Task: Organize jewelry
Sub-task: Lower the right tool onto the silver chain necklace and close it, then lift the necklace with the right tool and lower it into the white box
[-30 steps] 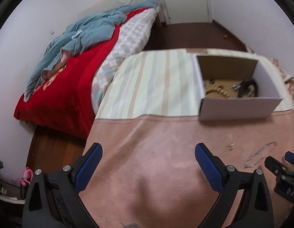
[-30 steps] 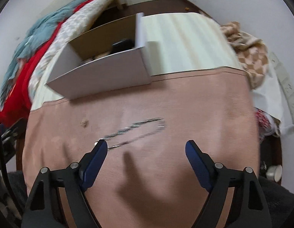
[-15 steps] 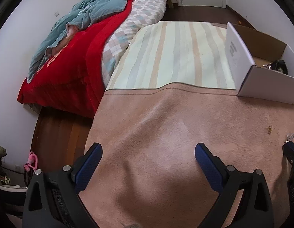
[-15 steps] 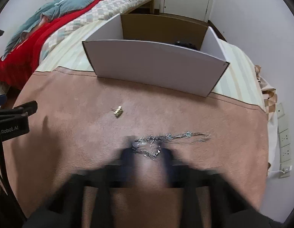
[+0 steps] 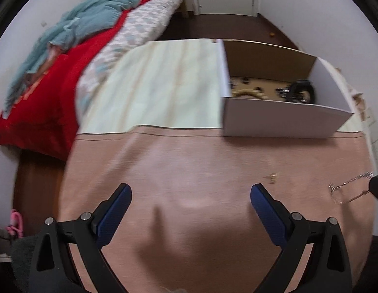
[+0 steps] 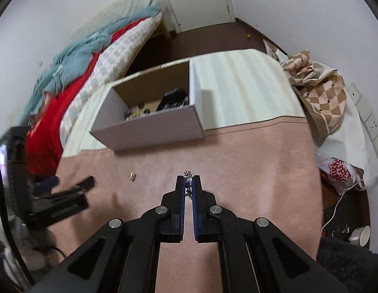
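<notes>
Your right gripper (image 6: 188, 179) is clamped on the silver chain (image 6: 188, 174), pinched at the fingertips so it'll dangle free. The box (image 6: 150, 128) sits ahead-left of them. Left gripper (image 5: 191, 196) is spread wide, empty; the small earring (image 5: 272, 176) lies just beyond its right finger.

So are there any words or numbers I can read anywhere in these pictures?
Plastic bag on the floor at the right: big red letters, crumpled and cut off, cannot be read as a word.
Red blanket on the bed: a yellowish print, too blurred to read.
White box: no writing shows on its walls.
Nothing else carries text.
</notes>
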The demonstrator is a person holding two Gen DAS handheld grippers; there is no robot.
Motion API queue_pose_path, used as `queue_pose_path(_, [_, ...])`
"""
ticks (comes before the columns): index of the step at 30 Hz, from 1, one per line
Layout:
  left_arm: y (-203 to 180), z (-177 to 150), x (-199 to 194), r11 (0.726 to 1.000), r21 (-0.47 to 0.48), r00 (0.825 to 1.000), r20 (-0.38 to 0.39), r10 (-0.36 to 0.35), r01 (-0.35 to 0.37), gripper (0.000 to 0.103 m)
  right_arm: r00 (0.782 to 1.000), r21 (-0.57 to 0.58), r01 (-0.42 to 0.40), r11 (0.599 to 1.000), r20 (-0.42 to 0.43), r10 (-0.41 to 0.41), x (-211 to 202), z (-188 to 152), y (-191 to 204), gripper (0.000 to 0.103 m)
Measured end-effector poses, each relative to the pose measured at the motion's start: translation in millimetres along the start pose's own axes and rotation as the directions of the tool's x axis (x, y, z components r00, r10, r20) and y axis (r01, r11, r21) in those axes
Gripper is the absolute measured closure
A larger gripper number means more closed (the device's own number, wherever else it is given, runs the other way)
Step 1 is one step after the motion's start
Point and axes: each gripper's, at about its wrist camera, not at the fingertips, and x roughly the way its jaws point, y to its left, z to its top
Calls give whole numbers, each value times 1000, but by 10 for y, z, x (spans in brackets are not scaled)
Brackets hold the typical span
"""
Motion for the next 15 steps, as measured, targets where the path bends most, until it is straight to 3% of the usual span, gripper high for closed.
queue_pose_path(8, [-403,17,128,995,56,996,-20,-84,85,8,999,61,19,998,-34,-17,133,-50,-222,98])
queue_pose_path(11, [-519,27,159,991,78,994,-27,-103,105,22,999,88,22,996,-51,-17,226,-115,-292,98])
queue_pose_path(15, [-622,39,221,988,104,993,-45,-113,118,53,998,102,26,994,-66,-19,299,-171,-332,98])
